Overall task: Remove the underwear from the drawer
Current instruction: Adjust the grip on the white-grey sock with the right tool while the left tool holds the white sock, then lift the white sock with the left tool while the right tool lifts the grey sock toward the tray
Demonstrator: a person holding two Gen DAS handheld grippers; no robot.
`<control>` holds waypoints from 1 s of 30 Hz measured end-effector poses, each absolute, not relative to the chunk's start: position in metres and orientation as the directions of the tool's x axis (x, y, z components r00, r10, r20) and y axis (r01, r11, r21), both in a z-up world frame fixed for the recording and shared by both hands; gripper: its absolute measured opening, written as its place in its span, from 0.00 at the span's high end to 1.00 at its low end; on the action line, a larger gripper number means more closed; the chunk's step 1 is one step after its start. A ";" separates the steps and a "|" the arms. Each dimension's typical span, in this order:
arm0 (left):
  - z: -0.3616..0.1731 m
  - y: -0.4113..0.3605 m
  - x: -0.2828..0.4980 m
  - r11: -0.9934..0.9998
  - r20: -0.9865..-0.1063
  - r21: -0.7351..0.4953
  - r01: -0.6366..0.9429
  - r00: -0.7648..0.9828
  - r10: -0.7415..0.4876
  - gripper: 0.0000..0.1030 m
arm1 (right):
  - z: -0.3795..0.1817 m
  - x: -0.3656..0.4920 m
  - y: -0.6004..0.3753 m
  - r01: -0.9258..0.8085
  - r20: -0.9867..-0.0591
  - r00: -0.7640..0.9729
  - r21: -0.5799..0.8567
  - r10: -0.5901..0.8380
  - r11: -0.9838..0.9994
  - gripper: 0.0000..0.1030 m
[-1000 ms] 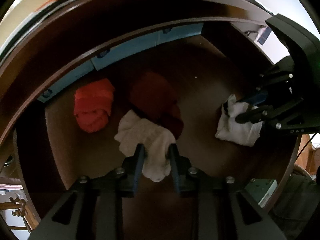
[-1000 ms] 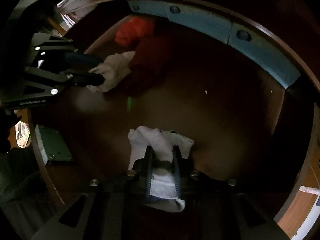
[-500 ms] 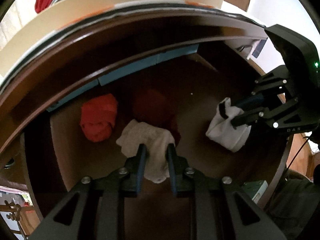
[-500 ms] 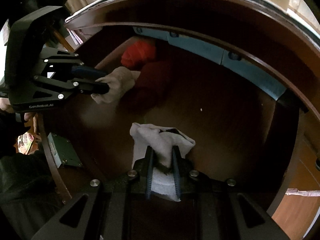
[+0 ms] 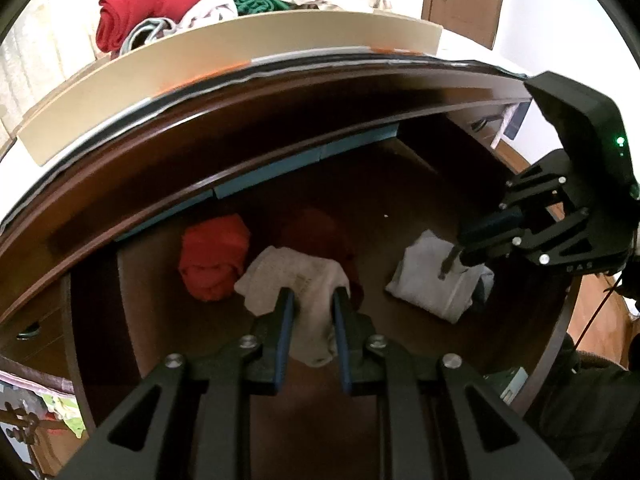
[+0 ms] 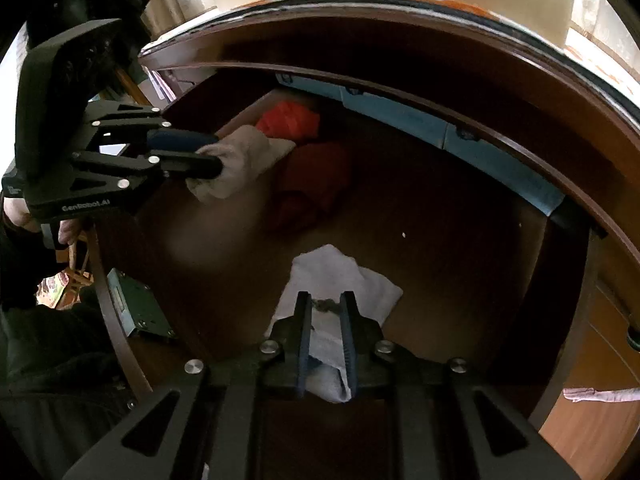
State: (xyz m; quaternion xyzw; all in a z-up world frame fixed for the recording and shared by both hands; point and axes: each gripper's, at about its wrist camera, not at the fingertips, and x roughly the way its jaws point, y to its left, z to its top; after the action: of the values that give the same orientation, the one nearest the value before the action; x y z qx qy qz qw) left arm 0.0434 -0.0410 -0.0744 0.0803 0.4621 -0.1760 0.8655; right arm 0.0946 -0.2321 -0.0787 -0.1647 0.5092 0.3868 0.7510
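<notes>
**Both grippers holding underwear above an open drawer**

Plainly, two pale garments are gripped at once. A cream piece of underwear (image 5: 298, 280) sits pinched between the nearly closed jaws of the left gripper (image 5: 310, 300), its loose end drooping between the fingers. A white piece of underwear (image 6: 340, 280) is clamped the same way in the right gripper (image 6: 325, 300), folded cloth bunched in the narrow gap. Both garments hang over the wooden drawer (image 5: 420, 208), seemingly lifted clear of its floor, though the dim light makes this hard to confirm. On the drawer floor lie a bright red bundle (image 5: 214, 258) and, just beside it, a darker red bundle (image 5: 316, 228). A blue strip (image 6: 400, 114) runs along the drawer's back wall. Above the dresser top, a pile of clothes (image 5: 192, 4) rests behind a beige board (image 5: 240, 64).
</notes>
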 end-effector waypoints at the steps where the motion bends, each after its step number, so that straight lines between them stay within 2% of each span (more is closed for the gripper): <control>1: -0.074 -0.041 0.044 0.926 -0.828 -0.021 0.378 0.512 -0.228 0.83 | -0.081 0.096 -0.230 -0.745 -0.899 0.178 0.143 0.400 0.652 0.84; 4: -0.074 -0.043 0.044 0.925 -0.830 -0.016 0.381 0.510 -0.225 0.83 | -0.088 0.101 -0.223 -0.734 -0.917 0.149 0.149 0.371 0.663 0.84; 6: -0.075 -0.044 0.045 0.924 -0.833 -0.021 0.382 0.505 -0.228 0.83 | -0.093 0.103 -0.219 -0.730 -0.930 0.130 0.144 0.343 0.668 0.79; 8: -0.076 -0.048 0.046 0.923 -0.834 -0.019 0.384 0.504 -0.227 0.83 | -0.097 0.104 -0.214 -0.732 -0.944 0.122 0.124 0.307 0.671 0.62; 11: -0.077 -0.050 0.048 0.922 -0.838 -0.015 0.387 0.498 -0.223 0.83 | -0.103 0.106 -0.209 -0.730 -0.960 0.112 0.095 0.256 0.676 0.61; 17: -0.079 -0.051 0.051 0.921 -0.843 -0.017 0.390 0.490 -0.223 0.83 | -0.117 0.114 -0.204 -0.723 -0.973 0.028 0.139 0.230 0.677 0.60; 18: -0.078 -0.050 0.051 0.921 -0.842 -0.013 0.389 0.493 -0.220 0.83 | -0.119 0.115 -0.203 -0.720 -0.973 0.012 0.151 0.230 0.677 0.60; 19: -0.079 -0.050 0.052 0.922 -0.841 -0.010 0.387 0.495 -0.217 0.83 | -0.119 0.117 -0.203 -0.718 -0.971 -0.002 0.167 0.239 0.675 0.66; 20: -0.079 -0.050 0.052 0.923 -0.839 -0.012 0.384 0.499 -0.218 0.83 | -0.118 0.116 -0.203 -0.721 -0.966 -0.007 0.184 0.258 0.668 0.76; 22: -0.077 -0.048 0.050 0.929 -0.831 -0.020 0.370 0.511 -0.222 0.83 | -0.115 0.111 -0.201 -0.744 -0.962 0.011 0.175 0.273 0.645 0.84; 30: -0.069 -0.049 0.043 0.944 -0.797 0.037 0.327 0.580 -0.170 0.83 | -0.091 0.090 -0.200 -0.796 -0.923 0.182 0.063 0.339 0.601 0.87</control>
State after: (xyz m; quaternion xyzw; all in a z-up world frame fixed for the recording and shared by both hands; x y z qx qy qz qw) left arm 0.0427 -0.0489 -0.0688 0.0900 0.4361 -0.1404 0.8843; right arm 0.0898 -0.2002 -0.0911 -0.2244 0.5099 0.3859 0.7354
